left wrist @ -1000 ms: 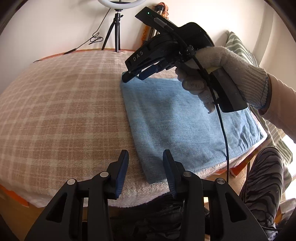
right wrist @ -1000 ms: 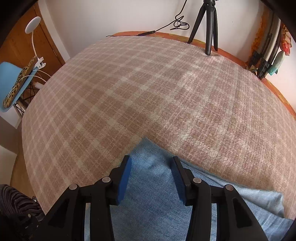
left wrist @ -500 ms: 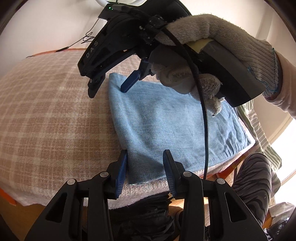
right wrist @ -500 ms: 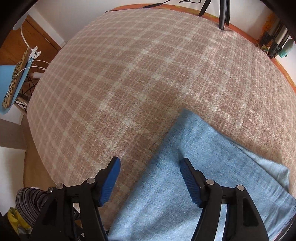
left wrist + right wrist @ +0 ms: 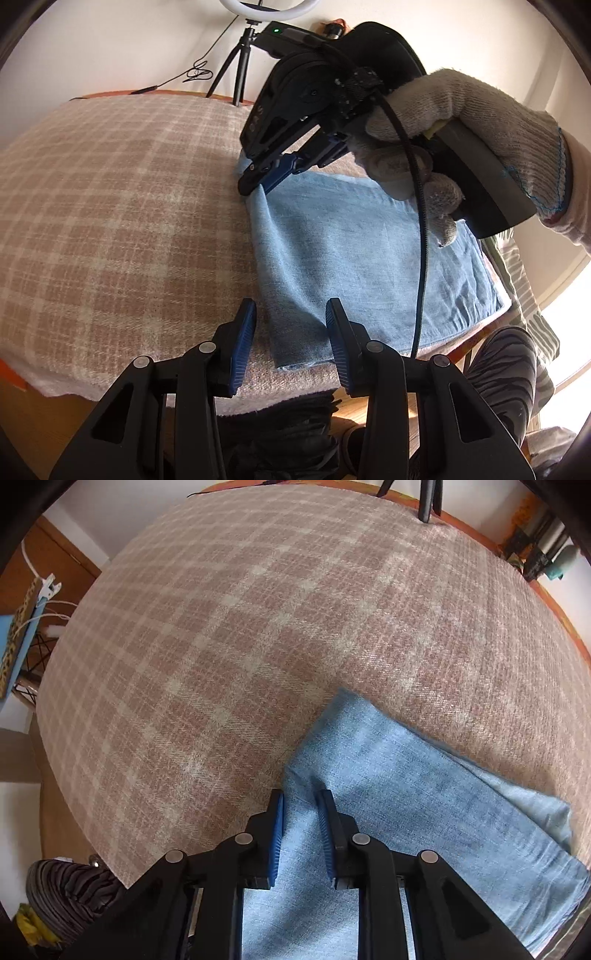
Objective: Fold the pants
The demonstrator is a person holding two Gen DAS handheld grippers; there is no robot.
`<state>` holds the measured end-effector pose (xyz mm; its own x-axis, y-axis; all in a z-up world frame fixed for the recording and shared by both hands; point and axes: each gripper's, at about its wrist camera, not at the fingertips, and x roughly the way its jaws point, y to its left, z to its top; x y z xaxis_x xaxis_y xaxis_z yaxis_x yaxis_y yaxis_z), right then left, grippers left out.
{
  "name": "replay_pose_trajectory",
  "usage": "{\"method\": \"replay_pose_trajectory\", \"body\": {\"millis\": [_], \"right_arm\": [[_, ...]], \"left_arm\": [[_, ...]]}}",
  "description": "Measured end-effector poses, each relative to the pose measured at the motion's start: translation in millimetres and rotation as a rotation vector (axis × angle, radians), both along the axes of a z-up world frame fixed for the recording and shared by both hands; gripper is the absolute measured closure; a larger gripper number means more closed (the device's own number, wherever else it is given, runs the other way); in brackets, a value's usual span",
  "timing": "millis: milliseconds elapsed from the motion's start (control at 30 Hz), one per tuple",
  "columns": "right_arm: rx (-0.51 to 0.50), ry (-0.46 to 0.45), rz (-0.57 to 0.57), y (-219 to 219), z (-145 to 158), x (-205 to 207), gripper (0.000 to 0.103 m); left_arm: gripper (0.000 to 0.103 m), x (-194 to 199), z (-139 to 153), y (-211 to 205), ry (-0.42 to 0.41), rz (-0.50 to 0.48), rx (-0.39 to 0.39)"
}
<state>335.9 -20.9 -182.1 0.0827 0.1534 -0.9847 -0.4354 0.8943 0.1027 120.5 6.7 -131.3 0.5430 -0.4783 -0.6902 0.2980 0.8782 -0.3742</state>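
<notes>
Closing right tongs (image 5: 301,801) pinching pants (image 5: 406,794)

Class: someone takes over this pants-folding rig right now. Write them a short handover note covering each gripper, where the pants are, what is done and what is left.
Right gripper: jaws closing on the pants' far left edge, cloth pinched up between them.
Left gripper: open, at the near left corner, gripping nothing.
Pants: folded in a long strip on the plaid blanket.
Left: grip the near corner, then probably fold the strip across.

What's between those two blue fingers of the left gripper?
The near corner of the folded pants on the plaid cover; left wrist view. The fingers don't touch it.
</notes>
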Motion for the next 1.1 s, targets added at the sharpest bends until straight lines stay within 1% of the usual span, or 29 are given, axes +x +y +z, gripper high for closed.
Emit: {"method": "replay_pose_trajectory", "body": {"millis": [67, 200, 233, 267, 300, 333, 367, 467, 500, 600, 667, 733, 767, 800, 833, 867, 1033, 1067, 1100], "right_arm": [[0.048, 0.003, -0.018, -9, 3, 0, 0.093], [0.131, -0.009, -0.043, -25, 13, -2, 0.096], [0.157, -0.011, -0.053, -32, 16, -1, 0.096], [0.181, -0.017, -0.062, -38, 20, -1, 0.097], [0.199, -0.024, -0.066, -42, 24, -1, 0.098], [0.216, -0.032, -0.069, -49, 28, -1, 0.098], [0.232, -0.041, -0.073, -57, 33, -1, 0.098], [0.266, -0.074, -0.083, -74, 47, -3, 0.098], [0.282, -0.081, -0.091, -73, 51, -7, 0.099], [0.324, -0.086, -0.109, -92, 60, -9, 0.099], [0.326, -0.096, -0.101, -100, 63, -10, 0.099], [0.315, -0.108, -0.096, -105, 64, -11, 0.092], [0.294, -0.113, -0.099, -105, 64, -11, 0.081], [0.281, -0.110, -0.095, -103, 62, -9, 0.062], [0.265, -0.106, -0.092, -103, 61, -9, 0.056], [0.254, -0.106, -0.084, -102, 61, -8, 0.054], [0.238, -0.113, -0.026, -95, 64, -13, 0.055], [0.230, -0.126, -0.016, -94, 65, -14, 0.064], [0.225, -0.139, -0.006, -94, 66, -16, 0.081]], "left_arm": [[0.063, 4, -2, 0, 0.025, 0.008, -0.009], [0.063, 8, -5, -8, 0.048, -0.006, -0.032], [0.064, 8, -6, -11, 0.055, -0.002, -0.028], [0.068, 9, -6, -12, 0.058, 0.005, -0.035], [0.078, 8, -5, -12, 0.051, 0.021, -0.055], [0.085, 8, -3, -10, 0.042, 0.037, -0.077], [0.087, 9, -1, -9, 0.036, 0.049, -0.089], [0.091, 6, 13, -13, -0.015, 0.053, -0.102], [0.091, 5, 19, -17, -0.036, 0.042, -0.093], [0.092, 3, 33, -33, -0.087, -0.007, -0.070], [0.092, 2, 36, -44, -0.105, -0.036, -0.061], [0.092, 1, 37, -55, -0.122, -0.060, -0.042], [0.092, 0, 38, -60, -0.130, -0.072, -0.033], [0.092, -1, 38, -65, -0.137, -0.082, -0.026], [0.092, -1, 39, -68, -0.142, -0.090, -0.021], [0.092, -1, 40, -71, -0.145, -0.098, -0.018], [0.092, -2, 42, -79, -0.152, -0.113, -0.010], [0.092, -1, 43, -80, -0.151, -0.116, -0.012], [0.092, -1, 45, -81, -0.151, -0.119, -0.013]]}}
